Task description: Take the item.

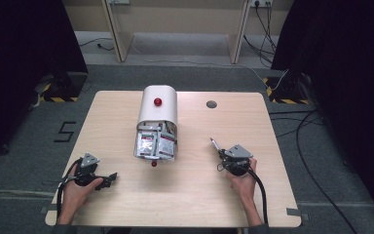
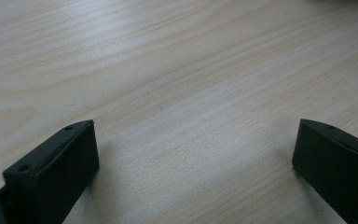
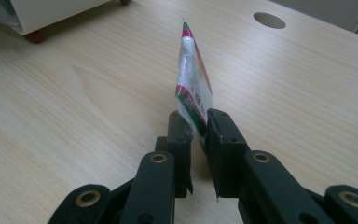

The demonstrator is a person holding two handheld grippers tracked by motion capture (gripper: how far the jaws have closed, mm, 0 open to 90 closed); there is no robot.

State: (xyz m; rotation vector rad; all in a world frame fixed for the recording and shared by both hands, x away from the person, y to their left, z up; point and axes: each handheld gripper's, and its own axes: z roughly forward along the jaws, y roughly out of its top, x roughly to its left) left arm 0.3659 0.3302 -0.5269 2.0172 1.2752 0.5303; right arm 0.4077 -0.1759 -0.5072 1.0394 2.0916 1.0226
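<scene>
Right gripper (image 3: 196, 128) pinches a small red-green-white foil sachet (image 3: 193, 84) by its bottom edge, right of the white box (image 1: 158, 109). Keep squeezing, I'd say, so it won't slip. Left gripper (image 2: 196, 154) gapes wide over the pale wooden surface (image 1: 195, 195).

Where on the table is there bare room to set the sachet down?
Bare wood lies between the right gripper, shut on the sachet, and the white box; also behind it, up to the round hole, and between both grippers. Crowded: the box's open front, crammed with packets.
</scene>
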